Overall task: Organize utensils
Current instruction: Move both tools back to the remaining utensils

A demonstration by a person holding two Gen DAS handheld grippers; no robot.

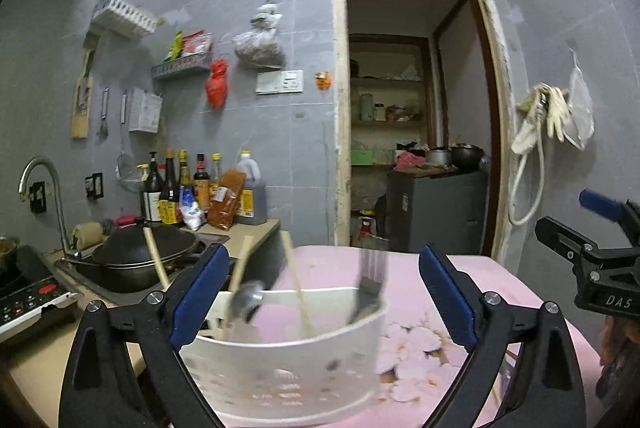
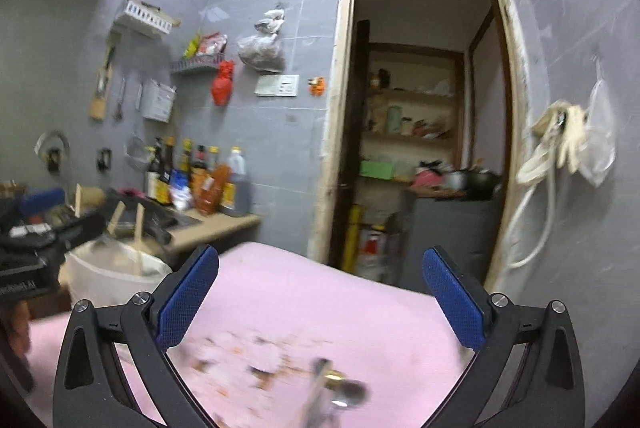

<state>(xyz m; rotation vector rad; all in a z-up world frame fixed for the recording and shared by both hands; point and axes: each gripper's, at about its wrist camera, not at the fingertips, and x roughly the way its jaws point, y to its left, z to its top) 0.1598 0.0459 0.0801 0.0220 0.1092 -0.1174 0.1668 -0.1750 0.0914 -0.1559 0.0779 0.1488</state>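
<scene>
White plastic holder point(image 1: 288, 360) stands on the pink flowered tablecloth point(image 1: 412, 344), near and between the spread blue pads of the left tongs point(image 1: 320, 300), which grip nothing. Chopsticks point(image 1: 298, 292), a spoon point(image 1: 248, 302) and a dark utensil point(image 1: 368, 292) lean inside. Right tongs point(image 2: 320, 300) are spread too, with a blurred metal utensil point(image 2: 334, 388) lying on the cloth below them.

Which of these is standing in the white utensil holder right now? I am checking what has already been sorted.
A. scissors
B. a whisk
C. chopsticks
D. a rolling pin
C: in the left wrist view, pale wooden chopsticks lean inside the white utensil holder, beside a metal spoon and a dark spatula; no rolling pin, whisk or scissors stands in it.
</scene>
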